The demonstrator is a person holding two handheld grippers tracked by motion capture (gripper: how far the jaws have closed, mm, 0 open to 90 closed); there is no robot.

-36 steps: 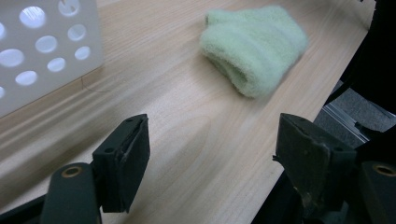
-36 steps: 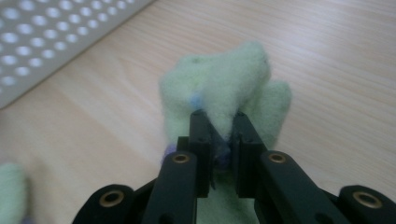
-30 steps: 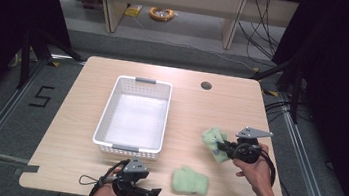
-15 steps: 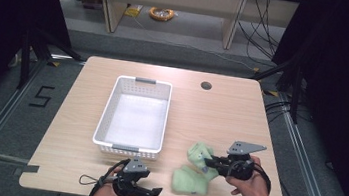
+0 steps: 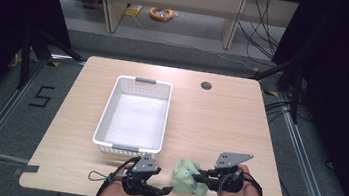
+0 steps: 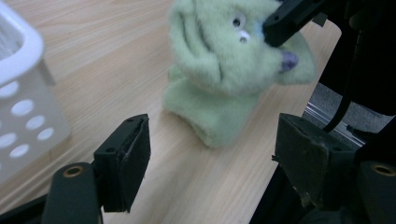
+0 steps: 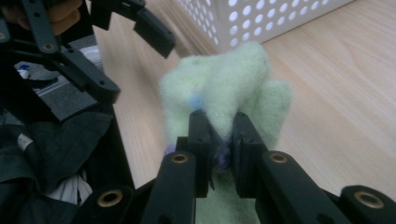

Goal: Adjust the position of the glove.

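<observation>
High view: green plush toy at near edge of table, just right of white basket's near corner, apart from it. Right gripper pressed nearly together, pinching a tuft of the toy's fur. Left gripper spread, nothing between jaws, aimed at the toy from close by. Risks, judged: slip out of so thin a bite on soft pile; drop over the table edge, so near; jaw-on-jaw knock with left closing in beside right. Count: grippers 2, basket 1, plush seemingly 2, eyed piece atop a flatter one, boundary unclear.
</observation>
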